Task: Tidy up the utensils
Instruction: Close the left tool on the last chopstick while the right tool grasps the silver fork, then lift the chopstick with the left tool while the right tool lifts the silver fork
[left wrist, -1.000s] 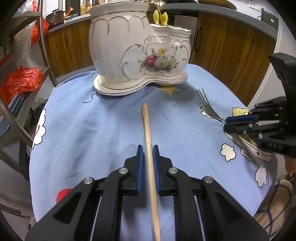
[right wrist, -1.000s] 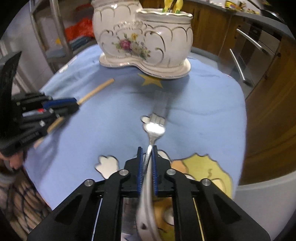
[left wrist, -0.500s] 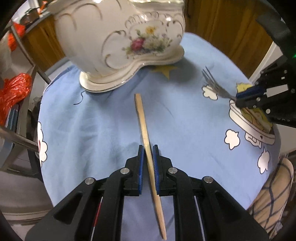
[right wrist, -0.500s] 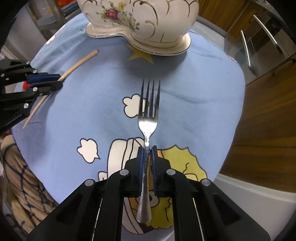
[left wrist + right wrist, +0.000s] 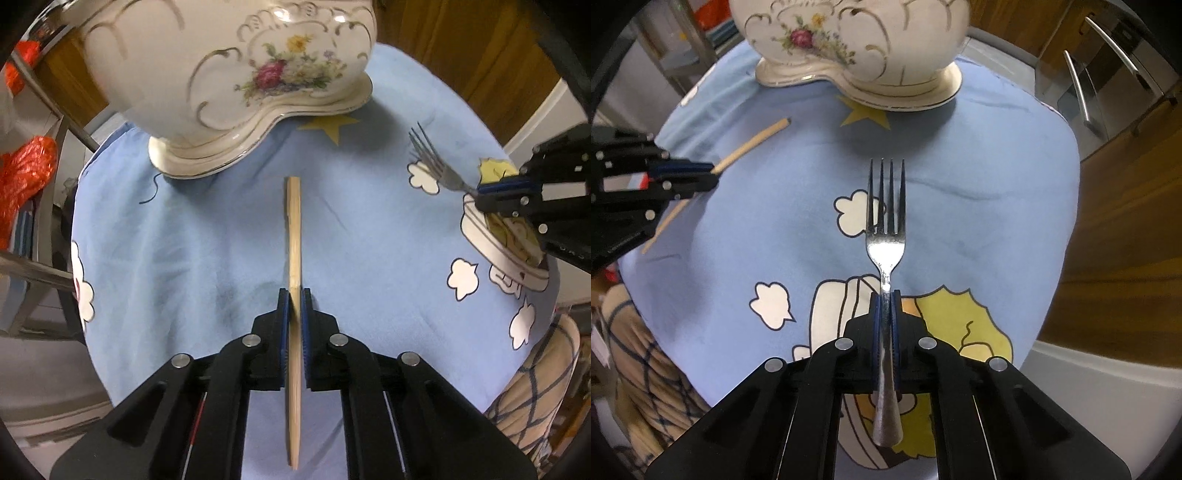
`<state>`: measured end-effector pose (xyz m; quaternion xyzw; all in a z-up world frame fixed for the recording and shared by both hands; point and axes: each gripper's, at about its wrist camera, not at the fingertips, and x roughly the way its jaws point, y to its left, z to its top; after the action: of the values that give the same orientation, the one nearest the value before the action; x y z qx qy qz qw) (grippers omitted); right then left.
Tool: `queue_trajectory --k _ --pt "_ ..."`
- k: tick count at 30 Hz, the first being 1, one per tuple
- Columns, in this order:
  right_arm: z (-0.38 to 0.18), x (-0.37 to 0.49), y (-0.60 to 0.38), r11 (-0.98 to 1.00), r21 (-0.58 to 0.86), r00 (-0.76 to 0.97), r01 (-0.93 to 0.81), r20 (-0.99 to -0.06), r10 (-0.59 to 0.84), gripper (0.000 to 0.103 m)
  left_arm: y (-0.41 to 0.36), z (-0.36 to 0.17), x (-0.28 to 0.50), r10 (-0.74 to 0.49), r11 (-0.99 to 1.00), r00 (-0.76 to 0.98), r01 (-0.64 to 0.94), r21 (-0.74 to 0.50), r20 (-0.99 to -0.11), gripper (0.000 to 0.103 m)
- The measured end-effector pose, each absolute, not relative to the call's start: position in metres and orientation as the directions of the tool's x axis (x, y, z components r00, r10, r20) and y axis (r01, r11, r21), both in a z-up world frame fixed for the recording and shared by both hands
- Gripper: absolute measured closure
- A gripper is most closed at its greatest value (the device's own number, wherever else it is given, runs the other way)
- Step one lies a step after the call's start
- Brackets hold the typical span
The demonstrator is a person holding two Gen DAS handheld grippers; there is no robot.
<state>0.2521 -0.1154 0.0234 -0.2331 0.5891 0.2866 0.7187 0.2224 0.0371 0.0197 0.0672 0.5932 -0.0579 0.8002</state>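
My left gripper (image 5: 294,295) is shut on a wooden chopstick (image 5: 294,229) and holds it above the blue tablecloth (image 5: 207,240), pointing at the white floral ceramic utensil holder (image 5: 236,74). My right gripper (image 5: 885,297) is shut on a metal fork (image 5: 886,240), tines forward, above the cloth. The holder also shows in the right wrist view (image 5: 849,40), straight ahead. The fork (image 5: 436,166) and right gripper (image 5: 480,192) show at the right of the left wrist view. The chopstick (image 5: 753,144) and left gripper (image 5: 713,175) show at the left of the right wrist view.
The round table's edge (image 5: 1071,206) drops off at the right toward wooden cabinets (image 5: 1126,206). A metal rack (image 5: 40,229) with red bags (image 5: 26,173) stands at the left. A person's plaid-clad leg (image 5: 535,387) is at the near edge.
Both grippers have risen and tilted down, lifting the chopstick and the fork off the cloth and closer to the holder.
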Motion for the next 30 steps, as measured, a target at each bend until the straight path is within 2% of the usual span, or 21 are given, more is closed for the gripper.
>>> queue_trajectory --k 5,10,17,30 --pt "0.033 0.247 -0.125 0.744 0.007 0.208 -0.668 -0.958 0.196 0.097 0.049 0.022 0.201 -0.072 0.990 0.374 0.139 -0.021 -0.925 0.097" --pt "0.048 0.246 -0.142 0.767 0.046 0.291 -0.640 -0.909 0.297 0.097 0.069 0.034 0.175 -0.142 0.989 0.510 0.099 -0.106 -0.848 0.097" --pt "0.067 0.236 -0.164 0.795 0.110 0.438 -0.596 -0.786 0.437 0.097 0.087 0.050 0.145 -0.140 0.988 0.659 0.045 -0.147 -0.739 0.097" --pt "0.096 0.235 -0.164 0.794 0.177 0.560 -0.582 -0.621 0.549 0.097 0.127 0.079 0.144 -0.074 0.974 0.842 -0.055 -0.221 -0.534 0.097"
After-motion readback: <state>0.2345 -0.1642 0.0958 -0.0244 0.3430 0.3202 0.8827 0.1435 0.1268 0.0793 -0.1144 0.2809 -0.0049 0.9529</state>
